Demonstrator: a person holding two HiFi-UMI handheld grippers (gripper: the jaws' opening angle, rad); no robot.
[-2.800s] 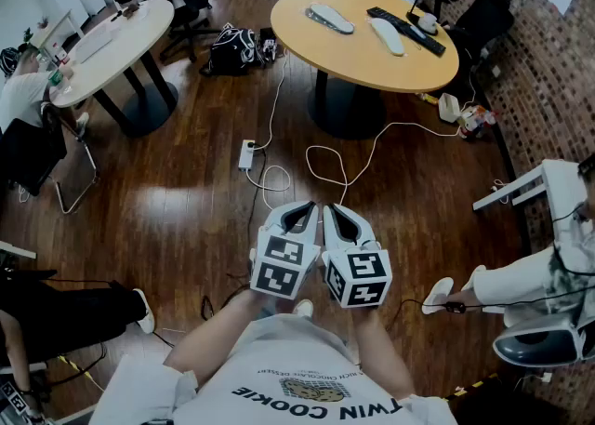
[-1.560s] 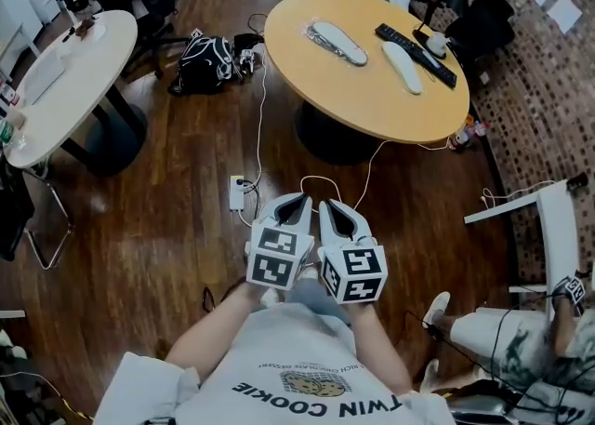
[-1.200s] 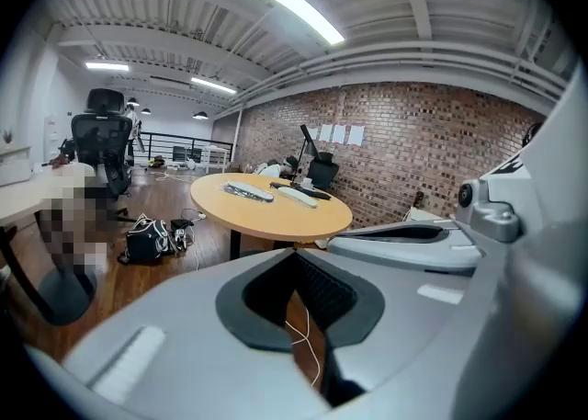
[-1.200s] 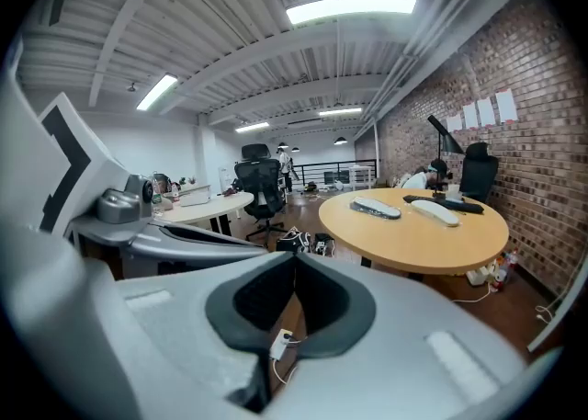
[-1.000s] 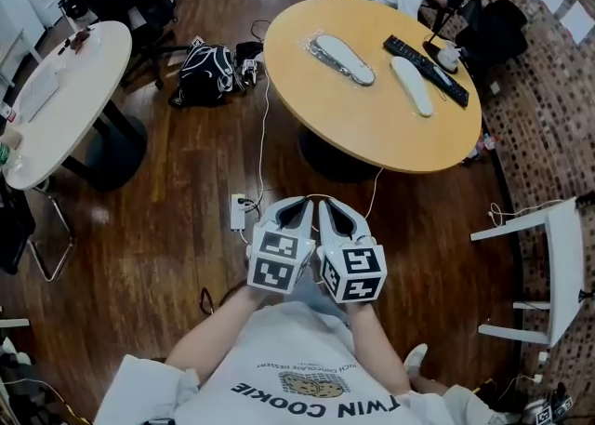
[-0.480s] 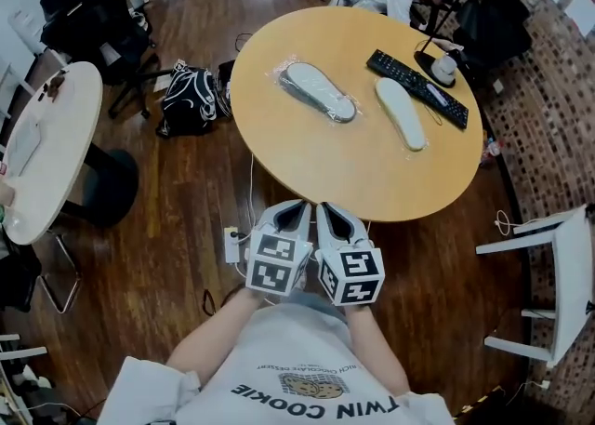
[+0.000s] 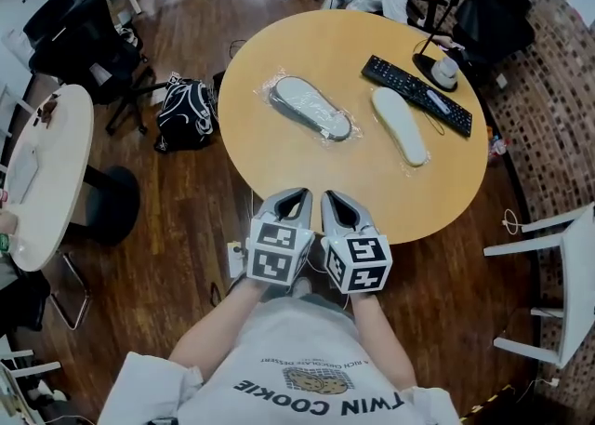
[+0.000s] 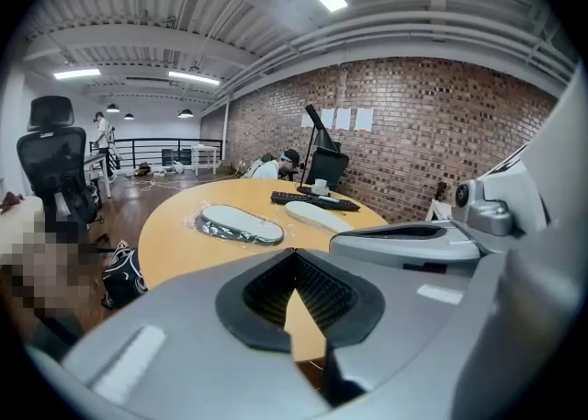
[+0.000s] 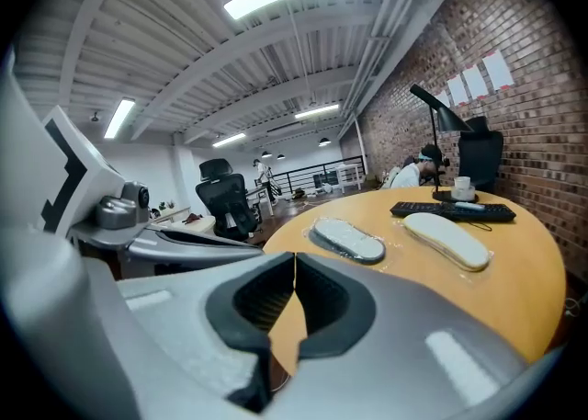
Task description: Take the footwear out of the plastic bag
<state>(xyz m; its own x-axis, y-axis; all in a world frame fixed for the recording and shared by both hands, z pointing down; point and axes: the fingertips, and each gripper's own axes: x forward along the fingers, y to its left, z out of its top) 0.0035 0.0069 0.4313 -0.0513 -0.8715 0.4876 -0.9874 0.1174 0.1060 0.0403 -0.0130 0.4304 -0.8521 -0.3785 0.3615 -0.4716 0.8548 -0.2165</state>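
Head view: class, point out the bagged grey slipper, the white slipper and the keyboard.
grey slipper [image 7: 311, 109], head view, middle of its top.
white slipper [image 7: 400, 126], head view, its middle.
keyboard [image 7: 416, 95], head view, centre keys.

The left hand-held gripper [image 7: 299, 194] and right hand-held gripper [image 7: 329, 196] have pale grey shells, black ribbed pads [image 8: 317, 294] and black-and-white marker cubes [image 7: 279, 262]. Behind them is a pale short-sleeved T-shirt [image 7: 297, 367] printed "TWIN COOKIE".

Shirt [image 7: 297, 358] of the person, head view: large print "TWIN COOKIE", seen upside down, next to a small cookie graphic. A finer line of lettering curves along that graphic, too small to read. Paper sheets [image 8: 342, 119] on the brick wall: print not legible.
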